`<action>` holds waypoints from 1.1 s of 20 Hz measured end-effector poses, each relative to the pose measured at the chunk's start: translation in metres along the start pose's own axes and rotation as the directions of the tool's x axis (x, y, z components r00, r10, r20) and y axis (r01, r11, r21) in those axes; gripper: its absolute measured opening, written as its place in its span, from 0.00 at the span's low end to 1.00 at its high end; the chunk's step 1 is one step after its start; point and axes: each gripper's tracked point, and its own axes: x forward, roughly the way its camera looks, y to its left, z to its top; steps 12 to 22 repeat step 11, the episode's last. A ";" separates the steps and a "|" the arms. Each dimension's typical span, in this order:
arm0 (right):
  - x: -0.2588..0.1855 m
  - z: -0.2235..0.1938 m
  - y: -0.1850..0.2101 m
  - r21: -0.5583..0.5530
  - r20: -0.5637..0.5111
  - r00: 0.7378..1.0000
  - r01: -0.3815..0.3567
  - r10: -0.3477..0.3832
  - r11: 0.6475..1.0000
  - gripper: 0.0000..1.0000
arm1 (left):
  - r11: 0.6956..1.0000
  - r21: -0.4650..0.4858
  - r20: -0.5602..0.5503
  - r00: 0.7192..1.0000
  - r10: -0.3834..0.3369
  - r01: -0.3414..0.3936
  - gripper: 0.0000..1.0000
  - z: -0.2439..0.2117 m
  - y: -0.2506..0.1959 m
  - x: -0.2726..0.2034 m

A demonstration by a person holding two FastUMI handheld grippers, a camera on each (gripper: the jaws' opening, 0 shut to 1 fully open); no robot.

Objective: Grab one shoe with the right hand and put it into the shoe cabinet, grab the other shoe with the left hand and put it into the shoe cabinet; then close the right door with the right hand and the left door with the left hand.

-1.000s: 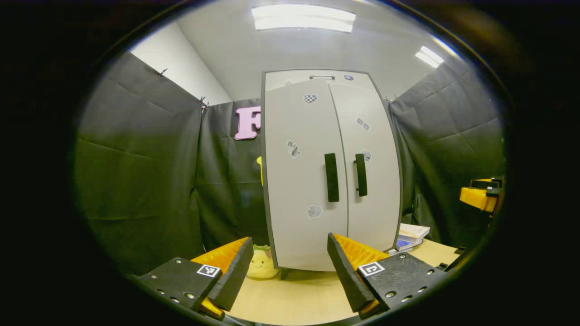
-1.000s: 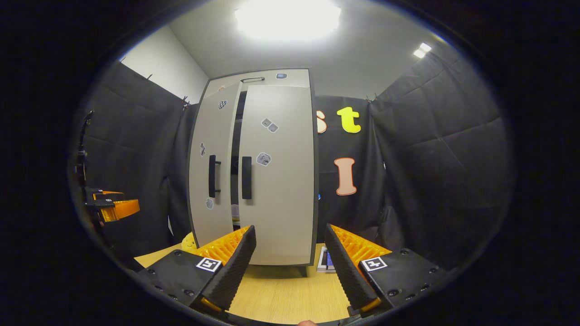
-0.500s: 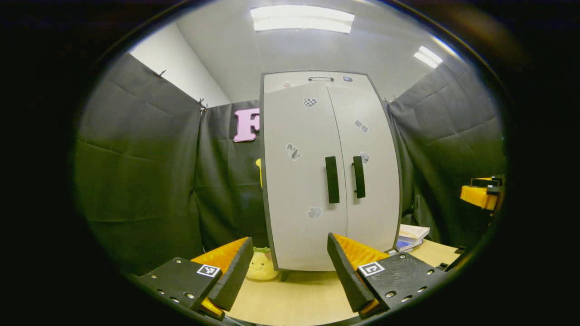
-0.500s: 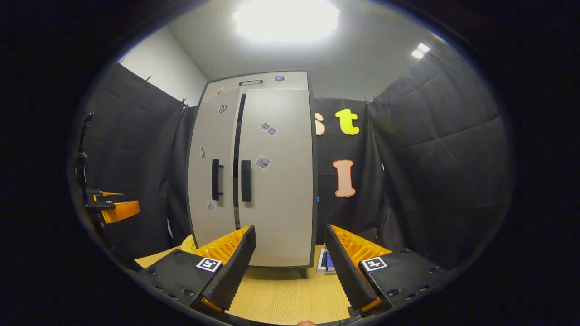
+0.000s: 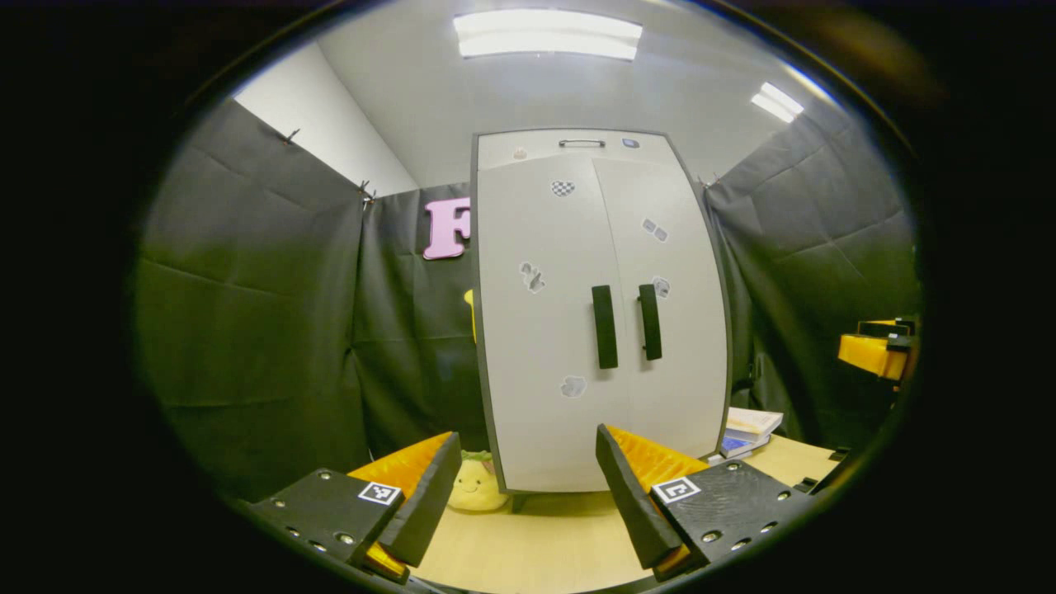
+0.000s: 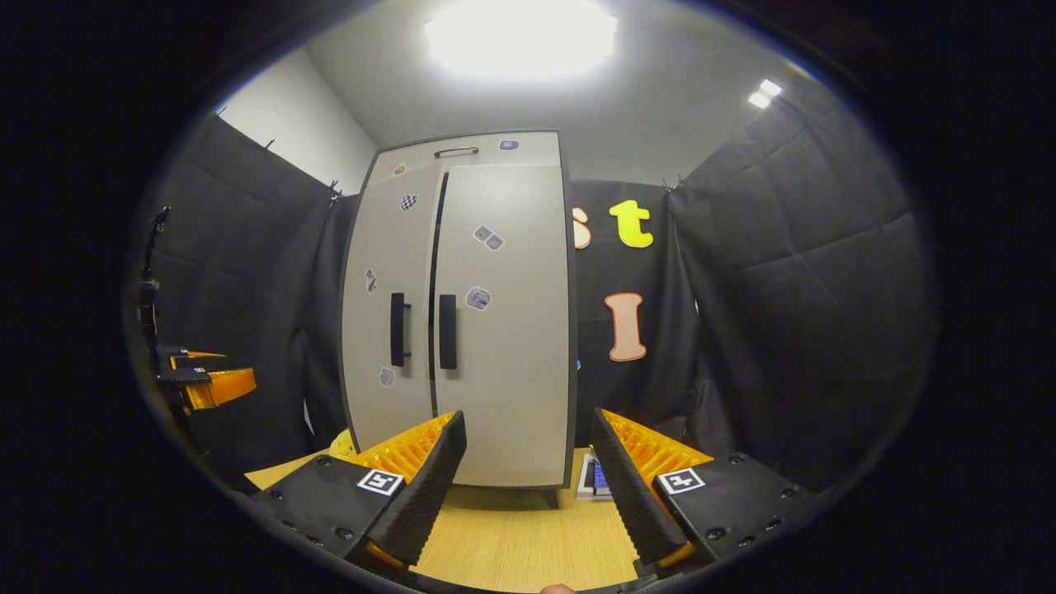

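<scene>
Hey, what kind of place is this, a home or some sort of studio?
Most likely a staged recording booth, not a home: black cloth walls hang on all sides, a tall grey two-door shoe cabinet stands on a light wooden tabletop, and ceiling light panels shine overhead.

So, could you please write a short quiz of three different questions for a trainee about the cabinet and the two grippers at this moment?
1. True or false: the left gripper holds a shoe.
2. What lies on the table left of the shoe cabinet? A) soft yellow toy B) cup C) ball
3. Fill in: in the right gripper view, a thin dark ____ shows between the left door and the right door.

Key: 1 false, its fingers are apart with nothing between; 2 A, the toy; 3 gap.
</scene>
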 end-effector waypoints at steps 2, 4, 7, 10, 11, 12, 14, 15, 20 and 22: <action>0.000 0.000 0.000 -0.001 0.002 1.000 0.002 -0.002 1.000 0.96 | 1.000 -0.005 0.000 1.000 0.000 0.000 0.95 0.000 0.000 0.000; 0.000 0.002 -0.001 0.000 0.004 1.000 0.004 -0.004 1.000 0.96 | 1.000 -0.005 0.002 1.000 0.001 -0.001 0.95 0.000 0.000 -0.001; -0.001 0.001 0.000 0.003 0.005 1.000 0.006 -0.006 1.000 0.96 | 1.000 -0.003 0.004 1.000 0.000 0.000 0.95 0.000 0.000 0.000; 0.000 0.002 0.001 0.004 0.005 1.000 0.007 -0.007 1.000 0.96 | 1.000 -0.003 0.002 1.000 -0.002 0.002 0.94 0.000 0.000 0.000; -0.001 0.000 0.002 0.002 0.005 1.000 0.007 -0.007 1.000 0.96 | 1.000 -0.003 0.001 1.000 -0.002 0.002 0.94 0.000 0.000 0.000; -0.001 0.000 0.002 0.002 0.005 1.000 0.007 -0.007 1.000 0.96 | 1.000 -0.003 0.001 1.000 -0.002 0.002 0.94 0.000 0.000 0.000; -0.001 0.000 0.002 0.002 0.005 1.000 0.007 -0.007 1.000 0.96 | 1.000 -0.003 0.001 1.000 -0.002 0.002 0.94 0.000 0.000 0.000; -0.001 0.000 0.002 0.002 0.005 1.000 0.007 -0.007 1.000 0.96 | 1.000 -0.003 0.001 1.000 -0.002 0.002 0.94 0.000 0.000 0.000; -0.001 0.000 0.002 0.002 0.005 1.000 0.007 -0.007 1.000 0.96 | 1.000 -0.003 0.001 1.000 -0.002 0.002 0.94 0.000 0.000 0.000; -0.001 0.000 0.002 0.002 0.005 1.000 0.007 -0.007 1.000 0.96 | 1.000 -0.003 0.001 1.000 -0.002 0.002 0.94 0.000 0.000 0.000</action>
